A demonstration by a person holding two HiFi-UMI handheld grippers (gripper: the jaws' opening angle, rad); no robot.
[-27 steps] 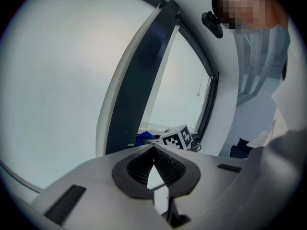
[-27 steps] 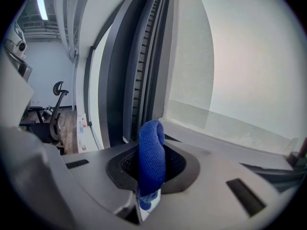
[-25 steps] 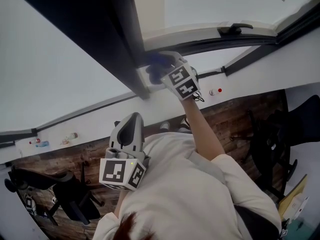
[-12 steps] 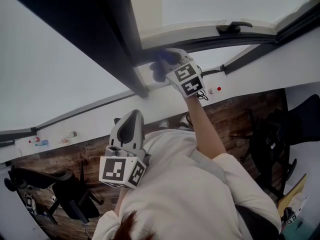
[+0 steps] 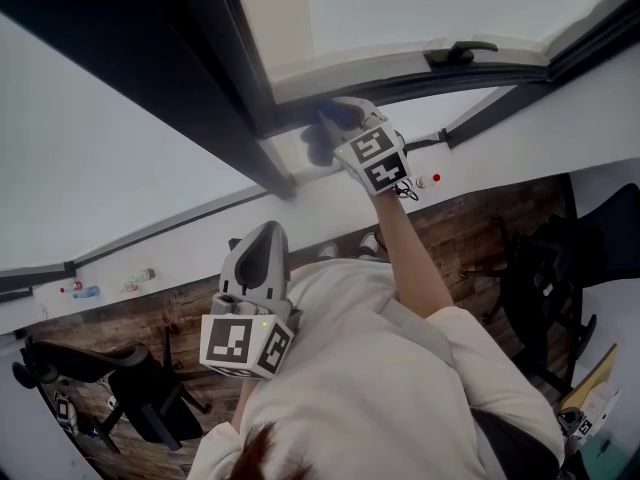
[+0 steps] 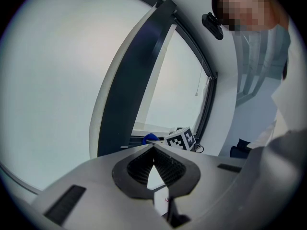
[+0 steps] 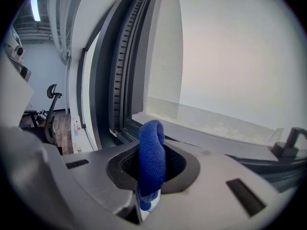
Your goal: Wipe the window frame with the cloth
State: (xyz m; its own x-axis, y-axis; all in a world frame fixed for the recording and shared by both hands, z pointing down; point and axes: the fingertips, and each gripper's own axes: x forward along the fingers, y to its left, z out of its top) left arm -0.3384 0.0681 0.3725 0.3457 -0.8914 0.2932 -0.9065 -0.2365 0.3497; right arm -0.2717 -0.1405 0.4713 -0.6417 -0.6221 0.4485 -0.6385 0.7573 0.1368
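My right gripper (image 5: 335, 123) is shut on a folded blue cloth (image 7: 151, 155) and holds it against the lower window frame (image 5: 400, 80), close to the dark upright post (image 5: 235, 88). The blue cloth (image 5: 337, 115) shows at the gripper's tip in the head view, and the cloth (image 6: 151, 138) shows small and far off in the left gripper view. My left gripper (image 5: 262, 258) hangs low in front of the person's chest, away from the window, its jaws shut with nothing between them. The left gripper (image 6: 154, 158) points up at the window.
A black window handle (image 5: 458, 53) sits on the frame to the right of the cloth. Below runs a white sill (image 5: 200, 228) with small bottles (image 5: 85, 290) at its left end. Office chairs (image 5: 130, 388) stand on the wooden floor (image 5: 470, 228).
My right gripper has slid the cloth a little to the right along the frame, away from the dark post. My left gripper has kept still.
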